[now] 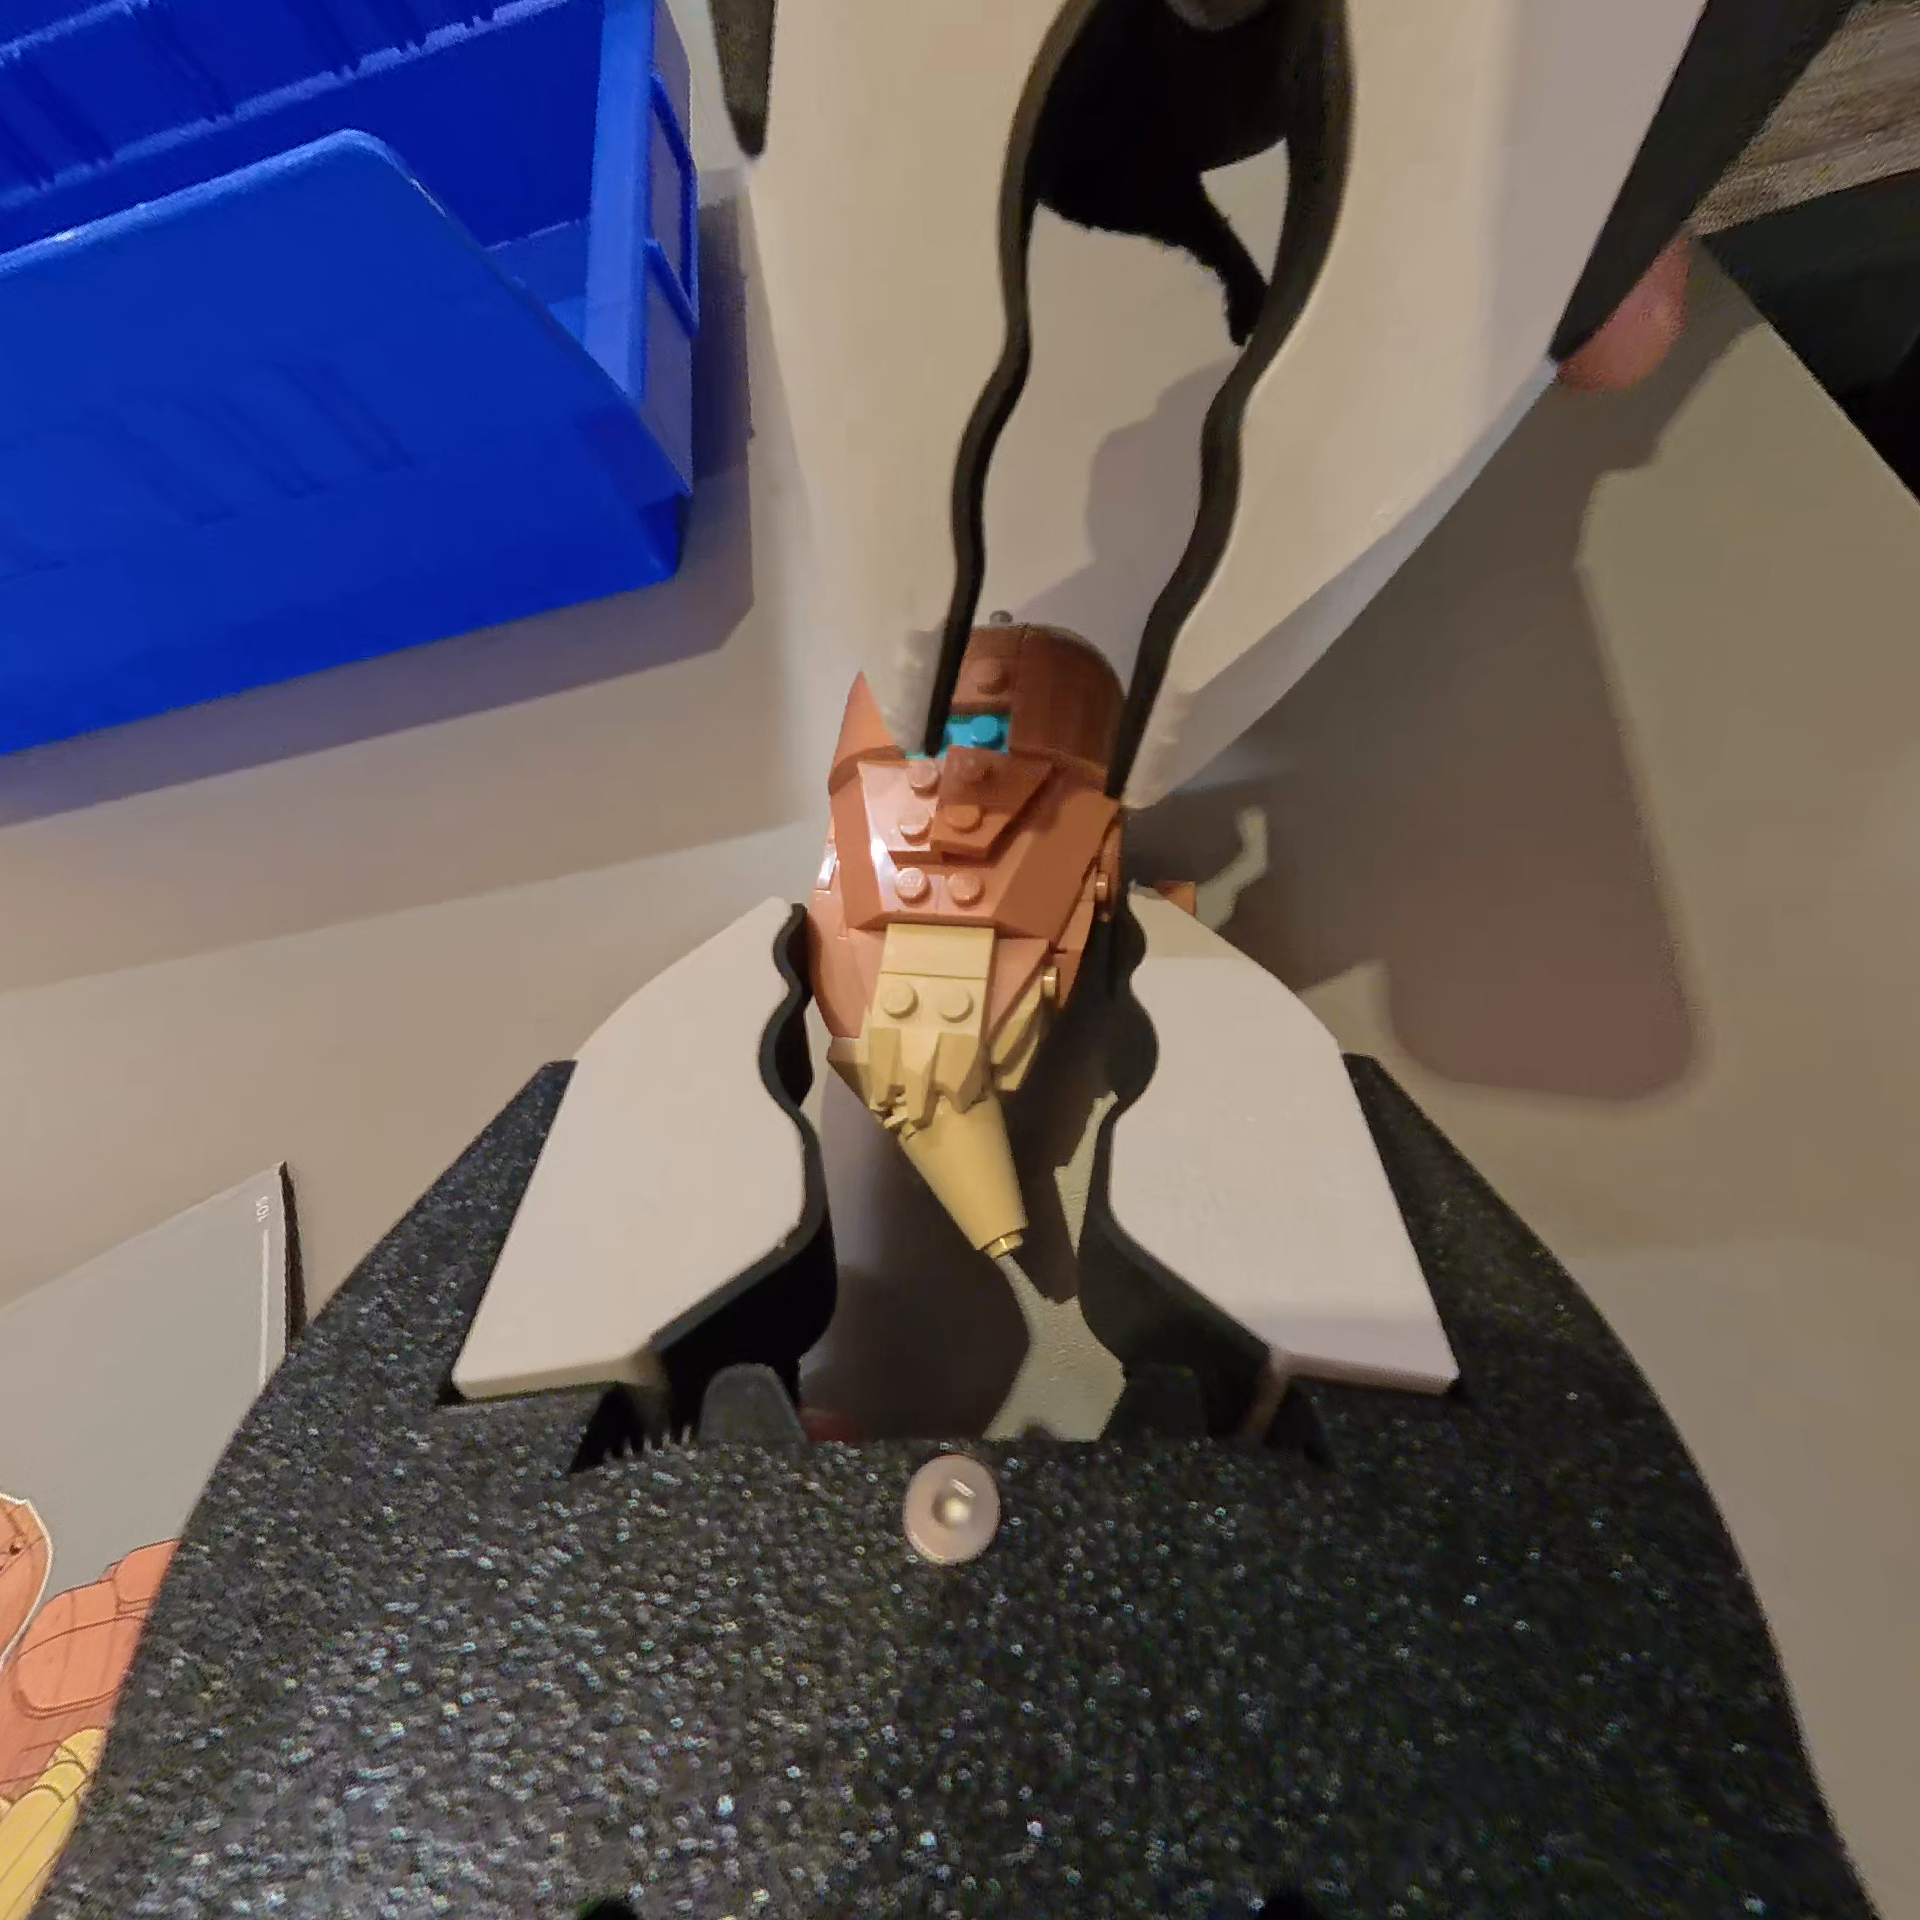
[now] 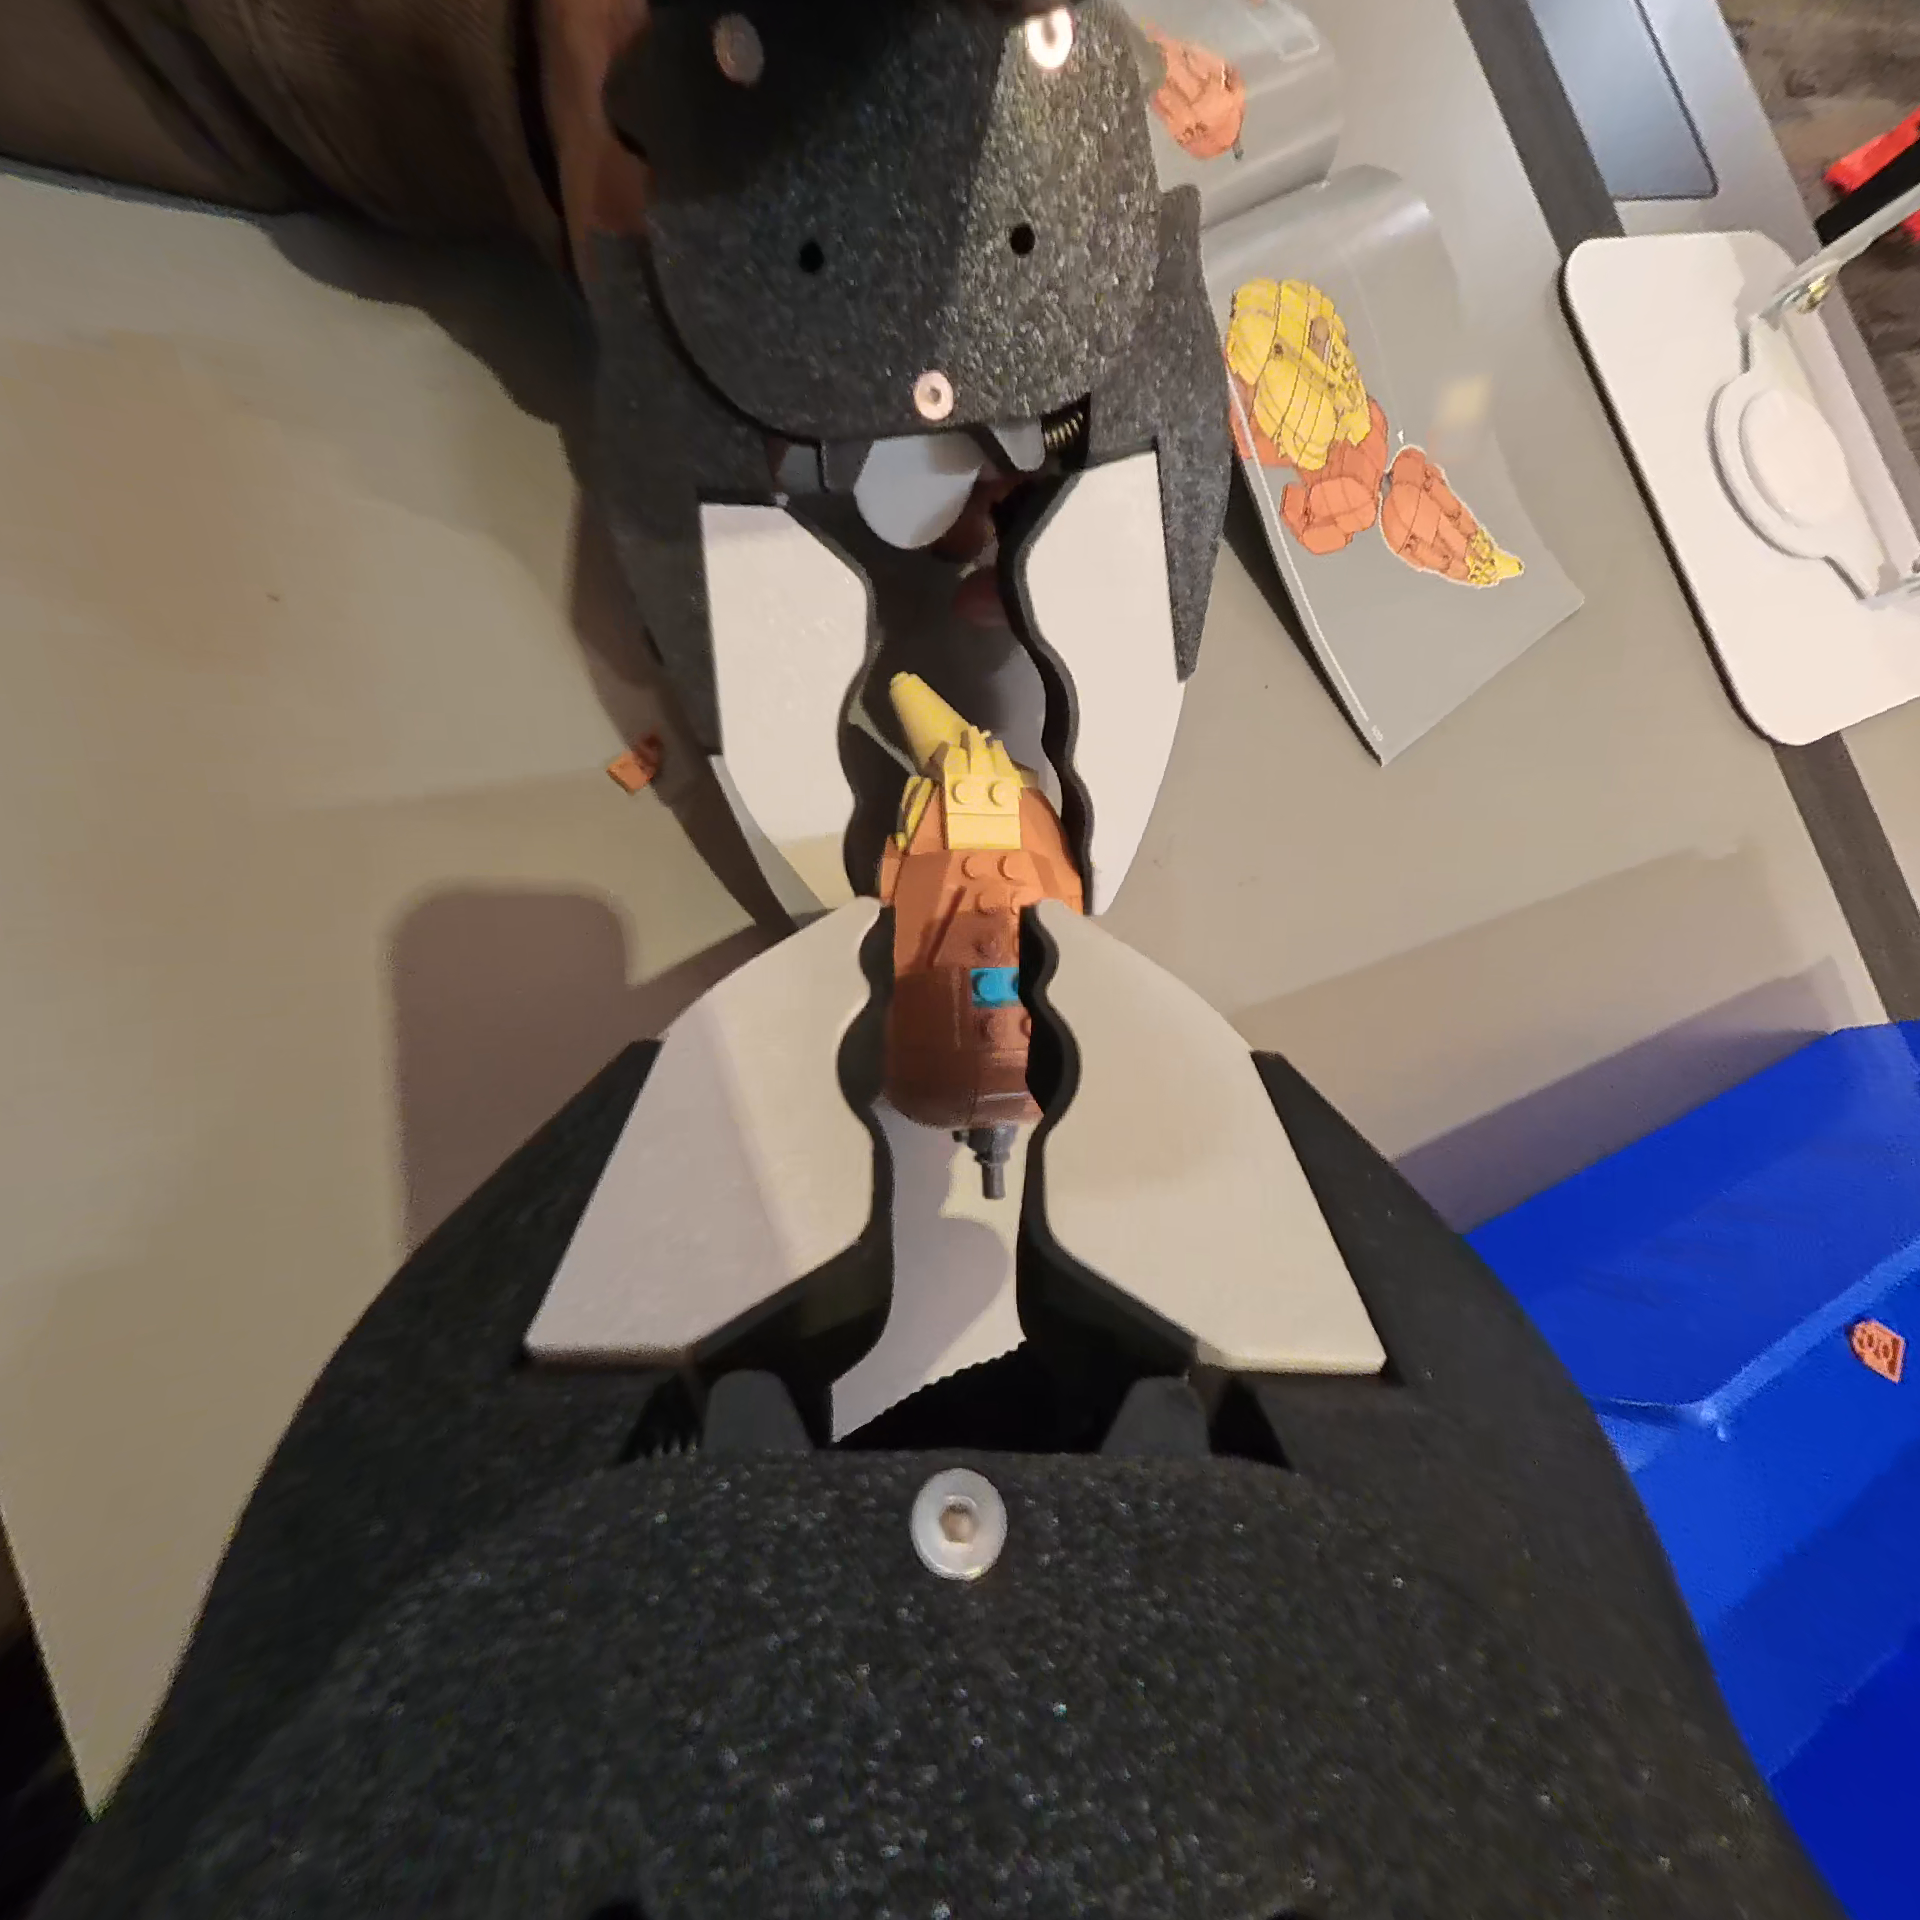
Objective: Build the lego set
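A lego model (image 1: 956, 894) with a brown body, a teal brick (image 1: 977, 732) on top and a tan cone tip (image 1: 977, 1164) hangs in the air between both grippers. My left gripper (image 1: 961, 925) is closed around its tan and brown front end. My right gripper (image 1: 1023, 764) comes from the far side and is shut on the brown rear. In the right wrist view my right gripper (image 2: 951, 925) clamps the brown body of the model (image 2: 945, 1049). There the left gripper (image 2: 971, 883) faces it and holds the tan end. A dark pin (image 2: 992, 1164) sticks out of the rear.
A blue bin (image 1: 312, 416) stands left of the model; it also shows in the right wrist view (image 2: 1714, 1351) with a small brown piece (image 2: 1878, 1369) on it. The instruction booklet (image 2: 1403, 468) lies open. A loose brown piece (image 2: 634, 769) lies on the table. A white pad (image 2: 1714, 468) sits far right. About 7 cm separates my left fingertips from the loose brown piece (image 2: 634, 769).
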Available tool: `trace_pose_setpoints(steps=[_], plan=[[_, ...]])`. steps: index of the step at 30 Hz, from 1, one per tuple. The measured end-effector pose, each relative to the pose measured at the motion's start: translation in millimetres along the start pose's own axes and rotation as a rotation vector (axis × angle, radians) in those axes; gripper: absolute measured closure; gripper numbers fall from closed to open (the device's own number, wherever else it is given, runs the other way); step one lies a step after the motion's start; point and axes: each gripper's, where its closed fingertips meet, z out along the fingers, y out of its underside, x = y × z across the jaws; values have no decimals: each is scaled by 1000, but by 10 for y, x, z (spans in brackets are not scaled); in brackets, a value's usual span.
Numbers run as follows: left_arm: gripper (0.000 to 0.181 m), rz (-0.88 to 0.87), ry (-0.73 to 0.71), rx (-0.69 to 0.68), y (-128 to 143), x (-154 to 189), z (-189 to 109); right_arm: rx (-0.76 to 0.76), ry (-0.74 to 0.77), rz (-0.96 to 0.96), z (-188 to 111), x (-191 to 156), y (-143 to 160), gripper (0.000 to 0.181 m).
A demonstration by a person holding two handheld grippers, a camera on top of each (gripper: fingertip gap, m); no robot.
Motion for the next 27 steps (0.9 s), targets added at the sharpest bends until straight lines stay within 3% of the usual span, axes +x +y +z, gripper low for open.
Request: trace_pose_setpoints(steps=[16, 22, 27], plan=[[126, 1, -2, 6, -18, -5, -12, -20, -19, -3, 46, -31, 37, 158], [126, -8, 0, 32, -51, -18, -49, 47, 17, 11, -47, 39, 32, 146], [126, -16, 8, 68, -91, -45, -147, 208, 7, 185, -144, 150, 106, 120]])
